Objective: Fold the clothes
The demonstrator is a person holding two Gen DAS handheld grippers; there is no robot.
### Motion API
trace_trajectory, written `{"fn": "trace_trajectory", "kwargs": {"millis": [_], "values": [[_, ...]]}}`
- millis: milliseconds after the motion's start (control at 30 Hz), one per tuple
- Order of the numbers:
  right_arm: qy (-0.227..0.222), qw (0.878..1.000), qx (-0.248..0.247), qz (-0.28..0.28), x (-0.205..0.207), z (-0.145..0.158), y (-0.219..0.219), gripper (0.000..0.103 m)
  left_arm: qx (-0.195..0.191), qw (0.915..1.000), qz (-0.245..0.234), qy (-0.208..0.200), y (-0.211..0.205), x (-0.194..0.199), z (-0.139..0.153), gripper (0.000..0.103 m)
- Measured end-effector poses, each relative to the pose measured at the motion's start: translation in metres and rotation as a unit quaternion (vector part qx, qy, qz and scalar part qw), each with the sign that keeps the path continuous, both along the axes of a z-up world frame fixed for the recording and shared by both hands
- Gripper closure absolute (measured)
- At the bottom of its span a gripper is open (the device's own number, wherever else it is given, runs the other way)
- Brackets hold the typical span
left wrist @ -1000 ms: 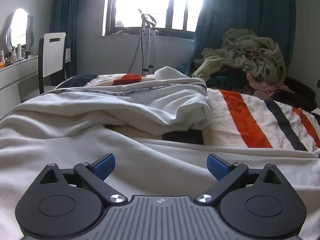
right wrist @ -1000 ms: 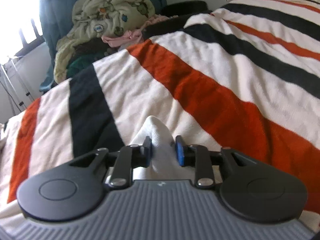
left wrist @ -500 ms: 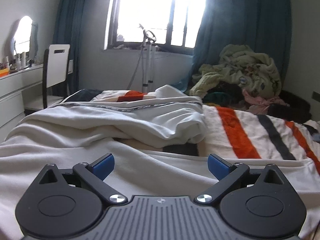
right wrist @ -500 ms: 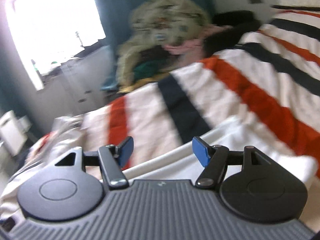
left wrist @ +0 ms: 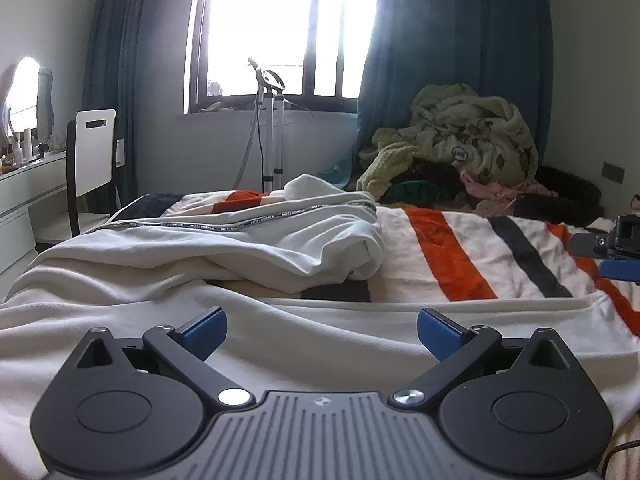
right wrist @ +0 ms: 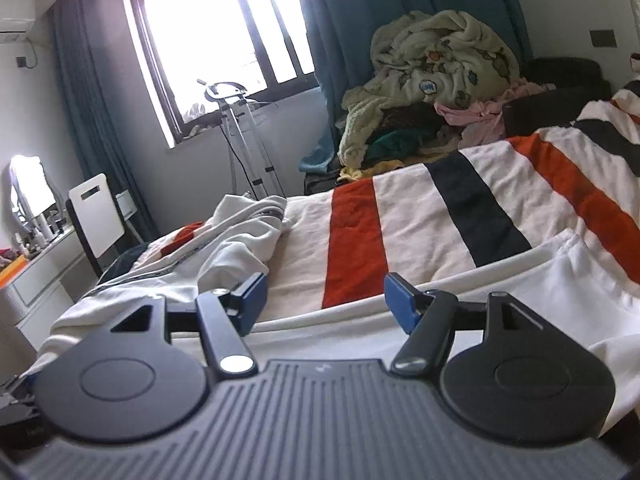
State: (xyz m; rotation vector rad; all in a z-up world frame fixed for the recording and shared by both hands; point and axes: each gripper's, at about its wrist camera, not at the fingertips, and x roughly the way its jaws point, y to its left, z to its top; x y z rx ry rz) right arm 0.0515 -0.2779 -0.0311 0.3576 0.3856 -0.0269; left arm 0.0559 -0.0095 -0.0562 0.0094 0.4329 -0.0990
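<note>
Both tools hover released above a white garment (left wrist: 320,332) spread across the near side of a bed with a striped blanket (right wrist: 420,216). The left tool (left wrist: 322,330) gapes wide; the right tool (right wrist: 324,300) grips nothing. A second white garment (left wrist: 248,248) lies crumpled farther back.

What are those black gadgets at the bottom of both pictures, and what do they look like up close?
They are two matching tools. The left hand-held gripper and the right hand-held gripper each have a ribbed grey body, two black rounded plates with triangular cut-outs, black link arms on silver pivot screws, and two fingers tipped with blue pads. No cables, sleeves or hands show.
</note>
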Motion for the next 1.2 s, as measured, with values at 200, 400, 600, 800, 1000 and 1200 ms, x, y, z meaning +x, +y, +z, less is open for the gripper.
{"fn": "trace_trajectory", "kwargs": {"millis": [200,400,600,800,1000,1200], "values": [[0.007,1.0,-0.005,0.009,0.004,-0.005,0.006,0.035,-0.002,1.0,-0.005,0.008,0.001,0.004,-0.004,0.001],[0.008,1.0,-0.01,0.011,0.003,-0.005,0.01,0.035,-0.023,0.9996,0.0,0.018,0.003,0.006,-0.007,0.001],[0.009,1.0,-0.011,0.008,0.002,-0.005,0.012,0.035,-0.028,0.9994,0.004,0.021,0.004,0.008,-0.008,0.001],[0.028,0.999,-0.028,0.013,0.003,-0.013,0.026,0.035,-0.033,0.9994,-0.006,0.007,0.002,0.005,-0.007,0.001],[0.032,0.999,-0.022,-0.038,-0.004,-0.014,0.025,0.036,-0.012,0.9998,-0.01,0.01,-0.006,0.006,-0.015,0.001],[0.013,0.996,0.0,-0.088,-0.006,-0.008,0.007,0.036,0.023,0.9997,0.002,0.011,-0.035,0.044,-0.019,0.001]]}}
